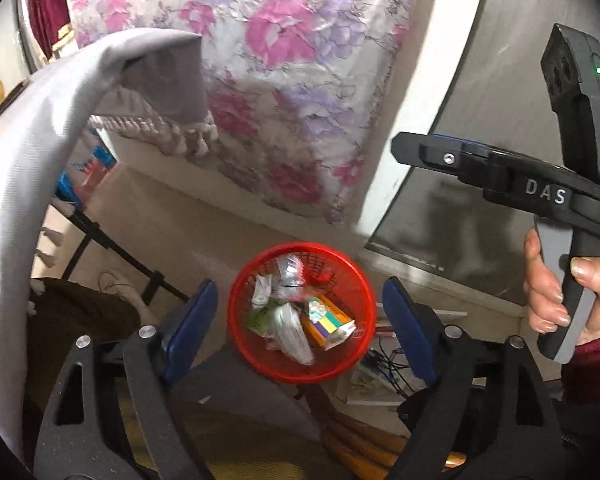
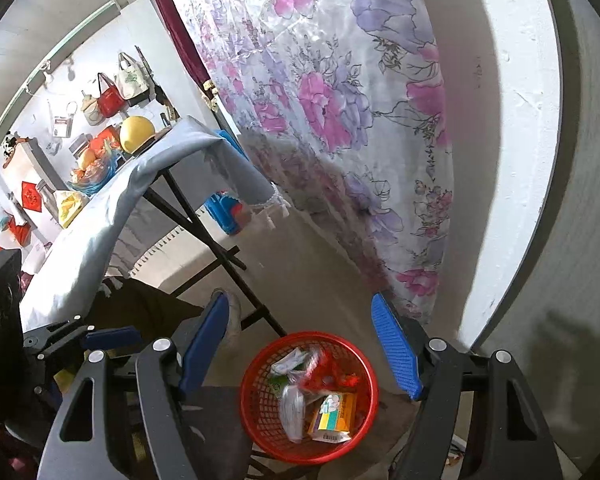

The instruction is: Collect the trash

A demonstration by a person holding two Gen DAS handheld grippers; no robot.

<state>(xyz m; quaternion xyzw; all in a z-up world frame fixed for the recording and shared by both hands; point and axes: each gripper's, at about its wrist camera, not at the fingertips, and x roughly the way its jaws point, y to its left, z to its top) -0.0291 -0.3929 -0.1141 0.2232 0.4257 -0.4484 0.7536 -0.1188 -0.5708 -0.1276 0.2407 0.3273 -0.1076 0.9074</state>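
Note:
A red mesh basket (image 1: 236, 320) sits low in both wrist views on a grey pad. It holds an orange and yellow carton (image 1: 328, 326), white wrappers (image 1: 290, 334) and red scraps. My left gripper (image 1: 300, 284) hangs above it, open, nothing between its blue pads (image 1: 192, 320). My right gripper (image 2: 298, 300) is also open and empty above the basket (image 2: 249, 400), where the carton (image 2: 334, 416) and a blurred white wrapper (image 2: 292, 408) lie. The left wrist view shows the right gripper (image 1: 500, 168) side-on at the upper right, held by a hand (image 1: 552, 300).
A table under a grey fringed cloth (image 1: 40, 140) stands to the left, its black folding legs (image 2: 220, 248) reaching the floor. A floral sheet (image 2: 340, 100) hangs behind the basket against a white wall (image 2: 508, 160). Cables (image 1: 384, 364) and papers lie right of the basket.

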